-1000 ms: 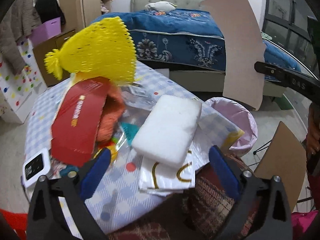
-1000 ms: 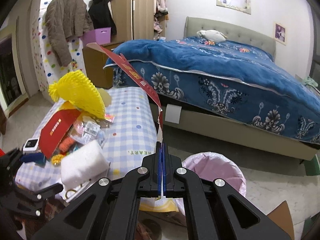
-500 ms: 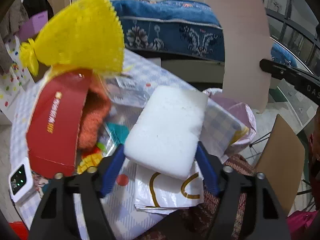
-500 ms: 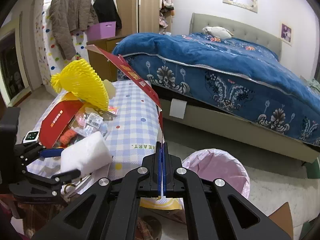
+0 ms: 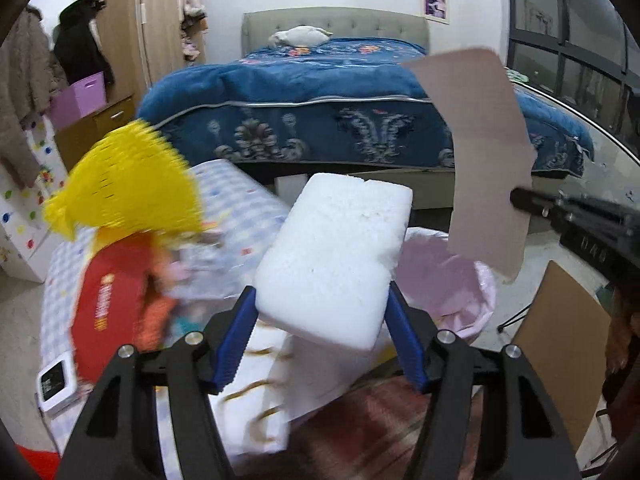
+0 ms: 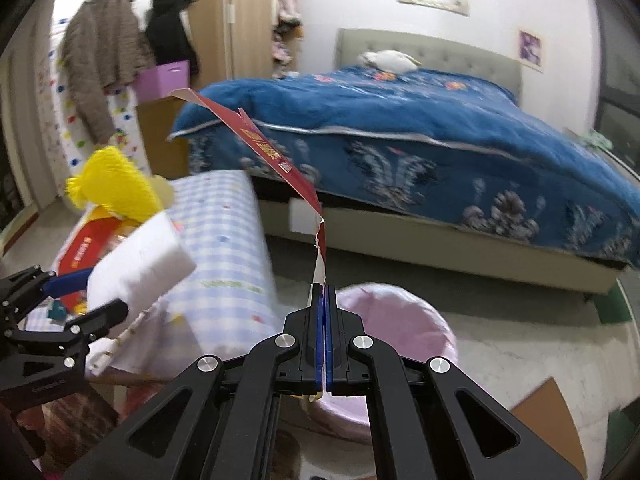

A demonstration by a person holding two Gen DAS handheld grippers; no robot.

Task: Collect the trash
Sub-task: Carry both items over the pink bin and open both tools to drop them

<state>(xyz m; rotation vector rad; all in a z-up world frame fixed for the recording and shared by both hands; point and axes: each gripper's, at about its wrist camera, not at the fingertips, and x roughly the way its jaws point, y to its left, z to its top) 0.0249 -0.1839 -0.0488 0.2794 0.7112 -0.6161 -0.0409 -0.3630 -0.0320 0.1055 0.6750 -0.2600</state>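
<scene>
My left gripper is shut on a white foam block and holds it lifted above the checked table; the block also shows in the right wrist view. My right gripper is shut on a flat piece of red-and-brown cardboard, held upright above the pink-lined trash bin. The cardboard's brown back and the bin show in the left wrist view.
On the table lie a yellow foam net, a red box, a white paper bag and a small white device. A blue bed stands behind. Brown cardboard leans at the right.
My left gripper closed on the white foam block and lifted it off the table towards the bin. My right gripper kept hold of the cardboard and shifted slightly.
</scene>
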